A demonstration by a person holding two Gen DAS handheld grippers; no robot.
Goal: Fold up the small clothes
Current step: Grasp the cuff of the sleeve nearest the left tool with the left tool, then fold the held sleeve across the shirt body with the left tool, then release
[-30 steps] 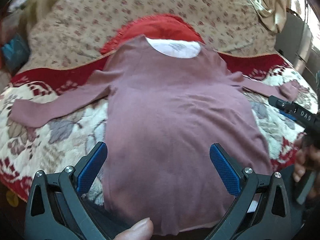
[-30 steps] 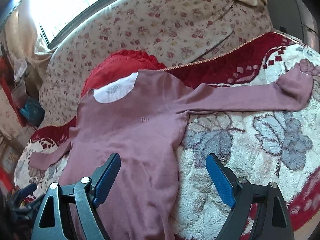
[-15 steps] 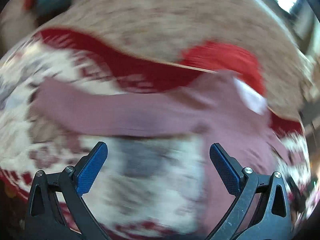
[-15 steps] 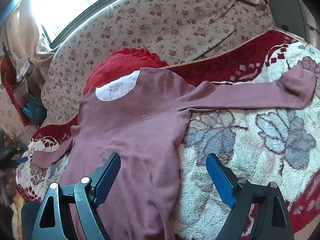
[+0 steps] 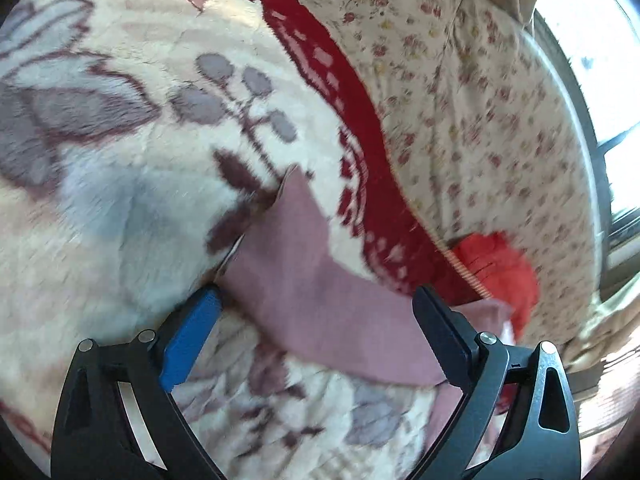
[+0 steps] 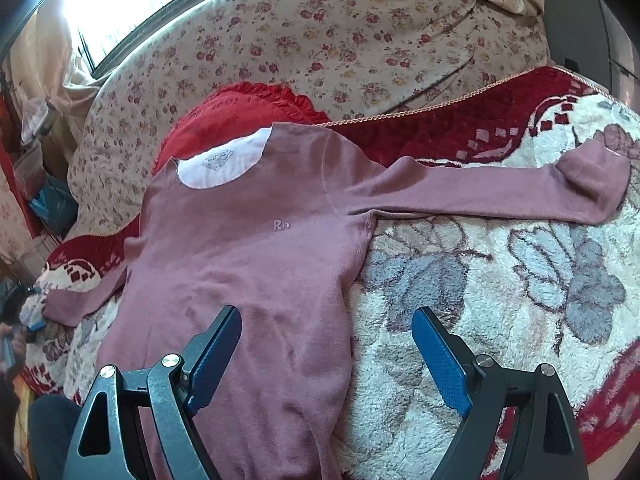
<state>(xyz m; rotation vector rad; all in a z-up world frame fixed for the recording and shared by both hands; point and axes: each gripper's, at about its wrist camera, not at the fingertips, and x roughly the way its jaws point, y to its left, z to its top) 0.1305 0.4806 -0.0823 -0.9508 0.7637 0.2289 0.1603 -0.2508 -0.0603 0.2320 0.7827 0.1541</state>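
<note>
A mauve long-sleeved top [image 6: 248,264] lies flat, front up, on a floral fleece blanket [image 6: 500,320], both sleeves spread out. Its right sleeve [image 6: 520,196] stretches to the right. My right gripper [image 6: 326,344] is open and empty, hovering over the top's lower right side edge. In the left wrist view, my left gripper [image 5: 316,328] is open, its jaws on either side of the left sleeve [image 5: 312,280] near the cuff, not closed on it.
A red ruffled cushion [image 6: 240,108] lies under the collar against a floral sofa back [image 6: 320,40]. It also shows in the left wrist view [image 5: 500,268]. A bright window [image 6: 140,4] is behind. Clutter stands at the far left [image 6: 44,184].
My left gripper has swung left from the top's hem to the left sleeve's cuff end. The right gripper has barely moved. The top lies as before.
</note>
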